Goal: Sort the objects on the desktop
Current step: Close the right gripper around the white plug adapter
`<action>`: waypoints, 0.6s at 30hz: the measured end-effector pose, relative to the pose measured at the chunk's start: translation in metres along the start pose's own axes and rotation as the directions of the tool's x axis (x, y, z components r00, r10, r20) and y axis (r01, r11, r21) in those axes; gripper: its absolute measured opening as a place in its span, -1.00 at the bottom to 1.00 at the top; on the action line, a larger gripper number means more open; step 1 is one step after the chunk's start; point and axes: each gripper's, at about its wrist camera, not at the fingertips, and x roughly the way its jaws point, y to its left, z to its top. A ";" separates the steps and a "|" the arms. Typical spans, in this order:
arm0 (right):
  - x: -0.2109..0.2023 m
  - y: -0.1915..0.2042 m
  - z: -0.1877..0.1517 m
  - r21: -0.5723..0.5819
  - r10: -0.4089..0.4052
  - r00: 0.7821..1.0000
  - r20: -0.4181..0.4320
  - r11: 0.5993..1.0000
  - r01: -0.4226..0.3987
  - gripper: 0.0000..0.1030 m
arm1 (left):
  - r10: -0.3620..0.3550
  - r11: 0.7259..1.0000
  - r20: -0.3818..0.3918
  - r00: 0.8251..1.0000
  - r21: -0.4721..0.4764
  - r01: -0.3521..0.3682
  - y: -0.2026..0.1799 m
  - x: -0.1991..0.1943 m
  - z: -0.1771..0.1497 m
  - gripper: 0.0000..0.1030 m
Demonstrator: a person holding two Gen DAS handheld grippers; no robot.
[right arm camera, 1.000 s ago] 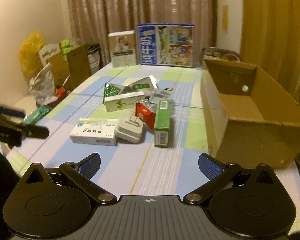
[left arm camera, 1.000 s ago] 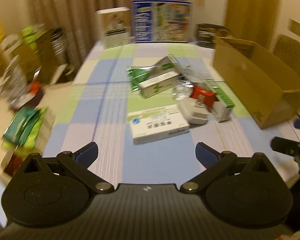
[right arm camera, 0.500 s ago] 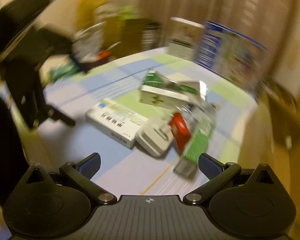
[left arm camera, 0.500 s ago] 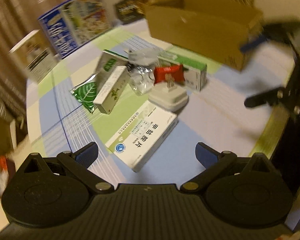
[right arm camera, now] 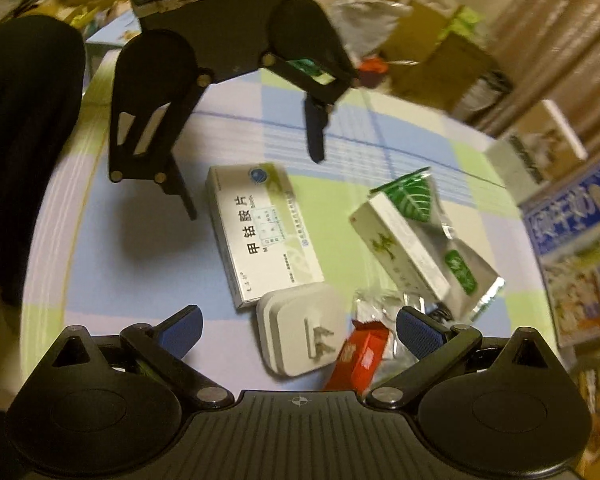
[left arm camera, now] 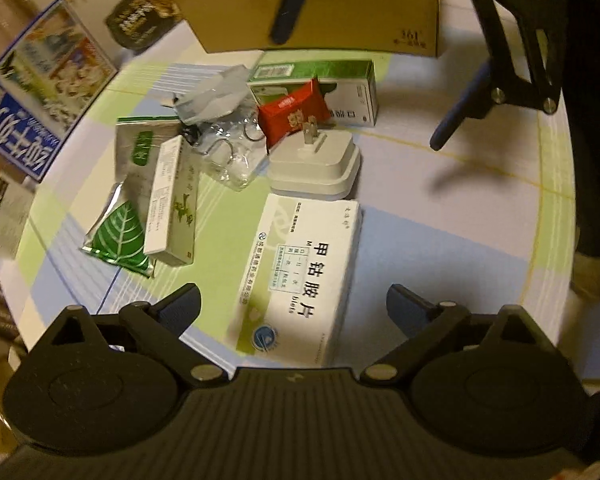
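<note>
Seen from the left wrist, the left gripper [left arm camera: 294, 306] hangs over the near end of the desk [left arm camera: 440, 240] with its blue-tipped fingers [left arm camera: 182, 306] spread wide and holding nothing. Directly between and just beyond them lies a white medicine box [left arm camera: 304, 276] with black printed characters, flat on the checked cloth. Touching its far end sits a white plug adapter [left arm camera: 316, 166], prongs up. A red packet [left arm camera: 294, 114] leans against the adapter's far side, resting on a green-and-white carton [left arm camera: 340, 80] behind it. To the left lie crumpled clear plastic [left arm camera: 224, 120], a slim white-and-green box [left arm camera: 174, 204] and, partly under that box, a green leaf-printed foil pouch [left arm camera: 118, 240]. Farther off stands a cardboard box [left arm camera: 360, 4], side wall toward the pile. At far right the right gripper [left arm camera: 464, 116] hovers above the desk, fingers apart.

From the right wrist, the right gripper [right arm camera: 298, 330] shows its fingers [right arm camera: 418, 336] wide apart and empty, with the plug adapter [right arm camera: 300, 334] and red packet [right arm camera: 360, 356] lying between them below. The medicine box [right arm camera: 262, 232] lies just beyond, and the left gripper [right arm camera: 252, 160] hangs open over its far end.
</note>
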 end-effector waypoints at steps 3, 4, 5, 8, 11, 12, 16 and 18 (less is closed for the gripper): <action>0.016 -0.007 0.004 -0.041 0.048 0.998 -0.039 0.998 -0.049 0.96 | -0.017 1.000 -0.010 1.000 0.023 0.017 0.007 0.013 0.002 0.81; 0.021 -0.008 0.005 -0.049 0.061 0.997 -0.048 0.997 -0.064 0.96 | -0.026 0.999 -0.012 1.000 0.027 0.026 0.008 0.017 0.002 0.81; 0.027 -0.010 0.006 -0.059 0.076 0.996 -0.056 0.995 -0.079 0.95 | -0.038 0.999 -0.012 0.999 0.031 0.038 0.010 0.020 0.003 0.81; 0.039 -0.016 0.007 -0.074 0.107 0.991 -0.076 0.991 -0.113 0.74 | -0.065 0.997 -0.006 0.998 0.042 0.065 0.012 0.026 0.002 0.80; 0.051 -0.022 0.010 -0.085 0.139 0.984 -0.115 0.985 -0.149 0.47 | -0.092 0.995 -0.001 0.996 0.035 0.092 0.013 0.030 0.001 0.74; 0.054 -0.023 0.011 -0.094 0.142 0.982 -0.126 0.984 -0.154 0.46 | -0.101 0.994 -0.001 0.995 0.030 0.101 0.014 0.033 0.000 0.71; 0.066 -0.027 0.013 -0.119 0.151 0.972 -0.178 0.978 -0.174 0.45 | -0.110 0.994 0.001 0.994 0.017 0.110 0.017 0.041 -0.002 0.71; 0.071 -0.029 0.015 -0.122 0.150 0.970 -0.189 0.977 -0.175 0.45 | -0.122 0.993 0.008 0.992 0.004 0.122 0.020 0.044 -0.002 0.71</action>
